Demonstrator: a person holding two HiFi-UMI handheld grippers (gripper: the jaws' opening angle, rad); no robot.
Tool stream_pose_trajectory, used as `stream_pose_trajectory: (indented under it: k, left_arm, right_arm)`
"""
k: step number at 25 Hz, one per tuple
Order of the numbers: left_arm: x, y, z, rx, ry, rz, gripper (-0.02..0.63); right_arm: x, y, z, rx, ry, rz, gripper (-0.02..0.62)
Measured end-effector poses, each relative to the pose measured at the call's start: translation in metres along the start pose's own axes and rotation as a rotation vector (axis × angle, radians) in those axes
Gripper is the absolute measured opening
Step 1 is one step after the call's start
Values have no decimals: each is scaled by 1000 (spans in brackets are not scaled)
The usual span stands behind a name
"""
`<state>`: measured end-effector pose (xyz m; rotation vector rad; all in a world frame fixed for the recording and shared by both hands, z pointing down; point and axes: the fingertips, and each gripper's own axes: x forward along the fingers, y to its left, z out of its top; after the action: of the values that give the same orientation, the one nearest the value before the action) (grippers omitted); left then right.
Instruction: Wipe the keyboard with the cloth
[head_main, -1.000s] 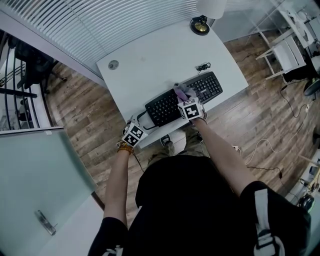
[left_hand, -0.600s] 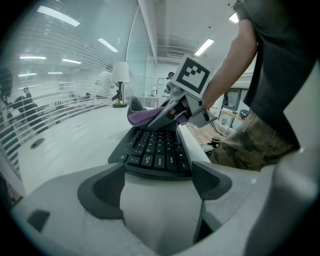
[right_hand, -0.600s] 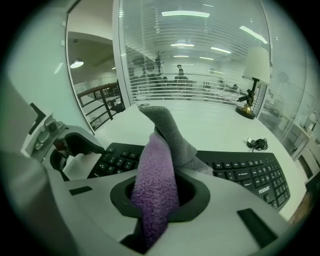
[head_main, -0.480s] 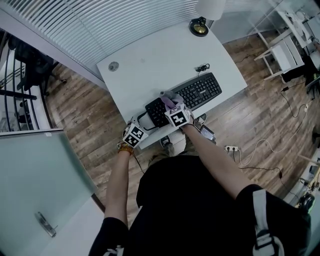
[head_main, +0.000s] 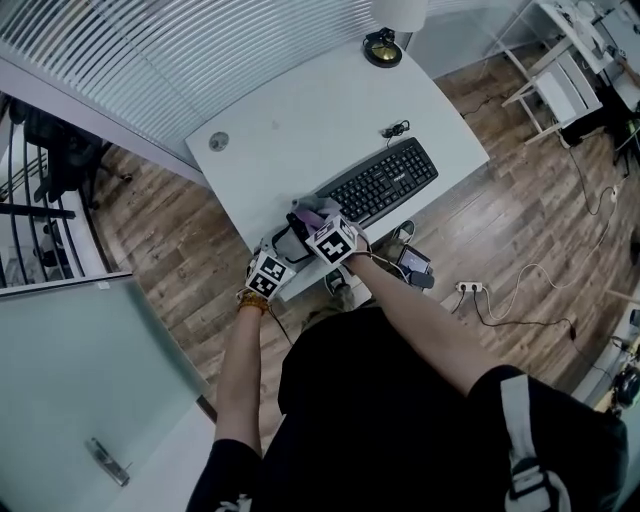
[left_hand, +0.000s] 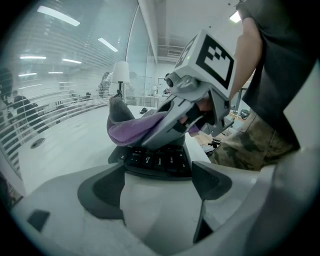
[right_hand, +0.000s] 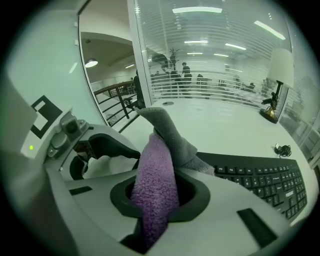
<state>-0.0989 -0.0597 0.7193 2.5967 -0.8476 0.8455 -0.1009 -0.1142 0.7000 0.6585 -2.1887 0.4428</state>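
one cloth (right_hand: 158, 170) within right hand-held gripper (right_hand: 161, 201)

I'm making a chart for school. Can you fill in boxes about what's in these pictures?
place: white desk
keyboard: black, lying on the desk
cloth: purple and grey, on the keyboard's left end
right gripper: fingers shut on the cloth
left gripper: fingers open, empty, facing the keyboard's end

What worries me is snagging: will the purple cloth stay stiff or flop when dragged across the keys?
Probably floppy: the cloth folds and bunches where the right gripper pinches it. Likely light, since its free end stands up unsupported. Its fuzzy pile may drag on the keyboard keys rather than slide.
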Motion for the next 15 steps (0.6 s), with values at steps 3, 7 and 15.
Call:
stream_pose_trajectory:
  k: [3, 7, 15]
  left_arm:
    - [1, -1, 0, -3, 3, 0, 414]
    - [2, -1, 1, -4, 4, 5, 414]
    - [-17, -4, 34, -139, -108, 18, 413]
  right_arm:
    - [1, 9, 2, 14, 0, 34, 57]
    - [5, 9, -3, 70, 20, 94, 57]
    - [-66, 0, 56, 263, -307, 384, 69]
